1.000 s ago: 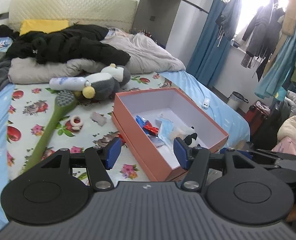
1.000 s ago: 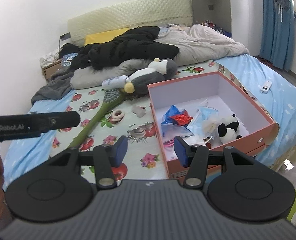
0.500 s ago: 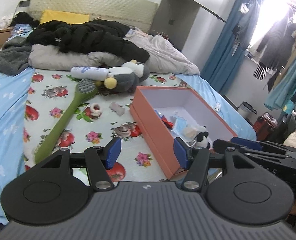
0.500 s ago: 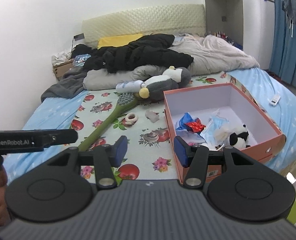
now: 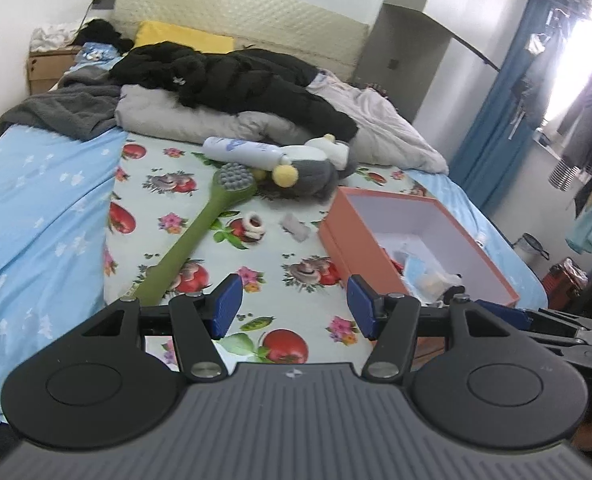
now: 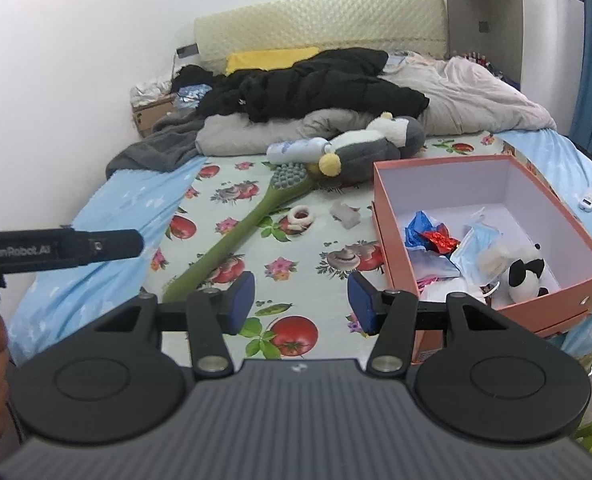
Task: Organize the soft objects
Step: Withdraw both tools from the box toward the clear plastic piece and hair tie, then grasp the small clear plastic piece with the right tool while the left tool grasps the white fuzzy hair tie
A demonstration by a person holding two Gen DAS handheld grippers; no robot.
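An open orange box (image 5: 338, 246) (image 6: 392, 256) stands on the flowered sheet at the right, holding a small panda plush (image 6: 524, 274), a blue face mask (image 6: 474, 240) and a red wrapper (image 6: 440, 240). A grey and white plush penguin (image 5: 316, 168) (image 6: 372, 148) lies beyond the box, beside a white bottle (image 5: 244, 152). A small white and red fabric ring (image 5: 253, 225) (image 6: 301, 216) lies mid-sheet. My left gripper (image 5: 293, 304) and right gripper (image 6: 301, 300) both stand open over the near sheet, holding nothing.
A long green brush (image 5: 192, 240) (image 6: 248, 224) lies diagonally across the sheet, a small grey scrap (image 5: 295, 227) near it. Black jackets (image 5: 236, 76) and grey bedding pile up at the headboard. A remote (image 6: 588, 200) lies at the right edge. Clothes hang by the window (image 5: 584, 112).
Both grippers have shifted left along the foot of the bed, so the orange box has slid rightward in both views. The jaws stayed the same width and nothing was picked up.
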